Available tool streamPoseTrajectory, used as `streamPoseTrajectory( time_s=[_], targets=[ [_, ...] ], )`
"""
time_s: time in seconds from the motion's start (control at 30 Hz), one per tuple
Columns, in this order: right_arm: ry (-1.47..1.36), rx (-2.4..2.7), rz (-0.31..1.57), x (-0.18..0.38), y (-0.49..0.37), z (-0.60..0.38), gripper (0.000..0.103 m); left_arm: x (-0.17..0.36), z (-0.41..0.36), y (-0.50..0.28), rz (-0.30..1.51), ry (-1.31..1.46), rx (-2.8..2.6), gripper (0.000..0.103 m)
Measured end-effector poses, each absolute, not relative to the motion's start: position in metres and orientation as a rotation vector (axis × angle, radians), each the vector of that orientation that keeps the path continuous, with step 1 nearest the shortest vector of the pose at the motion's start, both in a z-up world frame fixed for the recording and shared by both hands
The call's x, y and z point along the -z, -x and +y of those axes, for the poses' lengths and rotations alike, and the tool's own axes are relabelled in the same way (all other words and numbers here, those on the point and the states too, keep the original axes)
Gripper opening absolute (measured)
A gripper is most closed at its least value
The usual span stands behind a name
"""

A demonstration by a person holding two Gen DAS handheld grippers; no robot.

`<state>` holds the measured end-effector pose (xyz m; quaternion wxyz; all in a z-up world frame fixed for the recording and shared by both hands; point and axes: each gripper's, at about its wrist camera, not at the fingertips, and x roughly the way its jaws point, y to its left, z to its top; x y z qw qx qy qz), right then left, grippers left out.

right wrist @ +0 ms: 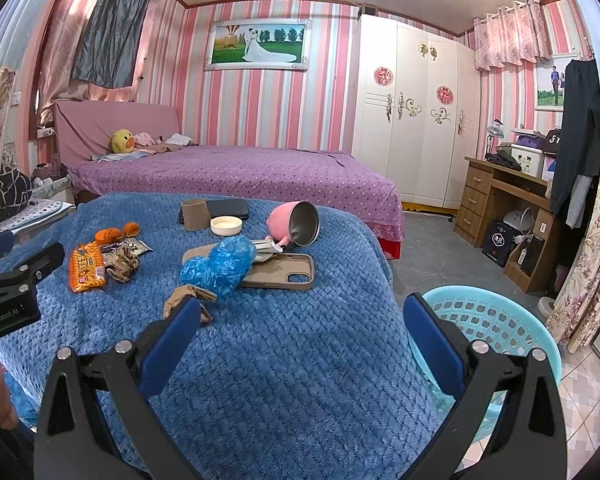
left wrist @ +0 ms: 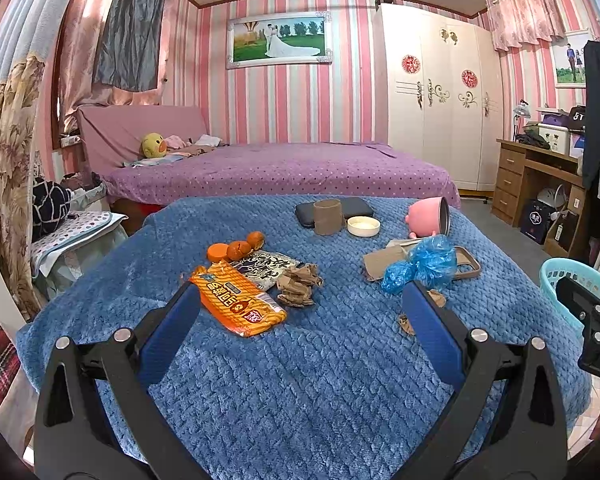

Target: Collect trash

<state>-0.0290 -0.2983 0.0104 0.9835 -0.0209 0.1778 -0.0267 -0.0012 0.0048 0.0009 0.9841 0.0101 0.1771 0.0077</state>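
Looks like we're right at the start here, nothing collected yet as far as we can tell. Our left gripper [left wrist: 300, 308] has its blue-padded jaws spread wide with nothing between them, and our right gripper [right wrist: 300, 316] is the same: wide apart and empty, hovering over the near edge of the fuzzy blue blanket-covered worktop [left wrist: 320, 380].

The light blue plastic laundry-style basket [right wrist: 496, 316] sits on the floor just off the worktop's right side, partly behind the right gripper's right finger. We'd guess that's where the trash goes; what we can see of its inside looks empty.

Nearest to the right gripper is a crumpled scrap of brown paper [right wrist: 188, 300], touching or just behind its left finger. A bit beyond that, the scrunched blue plastic bag [right wrist: 220, 264] lies against a tan phone case [right wrist: 284, 272].

For the left gripper, the orange snack wrapper [left wrist: 236, 300] sits just ahead of its left finger, with a wad of crumpled brown paper [left wrist: 298, 286] right beside it and a black-and-white printed packet [left wrist: 264, 266] just behind. Further back are the orange peel pieces [left wrist: 236, 250].

Farthest off: a brown cardboard tube [left wrist: 328, 216], a white round lid [left wrist: 363, 226] and a tipped-over pink mug [left wrist: 428, 220], probably not all trash.

So basically everything's left to do.
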Motion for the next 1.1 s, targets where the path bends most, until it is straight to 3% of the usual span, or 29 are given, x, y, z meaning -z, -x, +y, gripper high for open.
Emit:
streamPoseTrajectory(
  time_s=[1.1],
  targets=[
    [0.046, 0.058, 0.363, -0.0118, 0.0298, -0.3012, 0.099, 0.0, 0.0052, 0.0008, 0.357, -0.021, -0.015, 0.098]
  ],
)
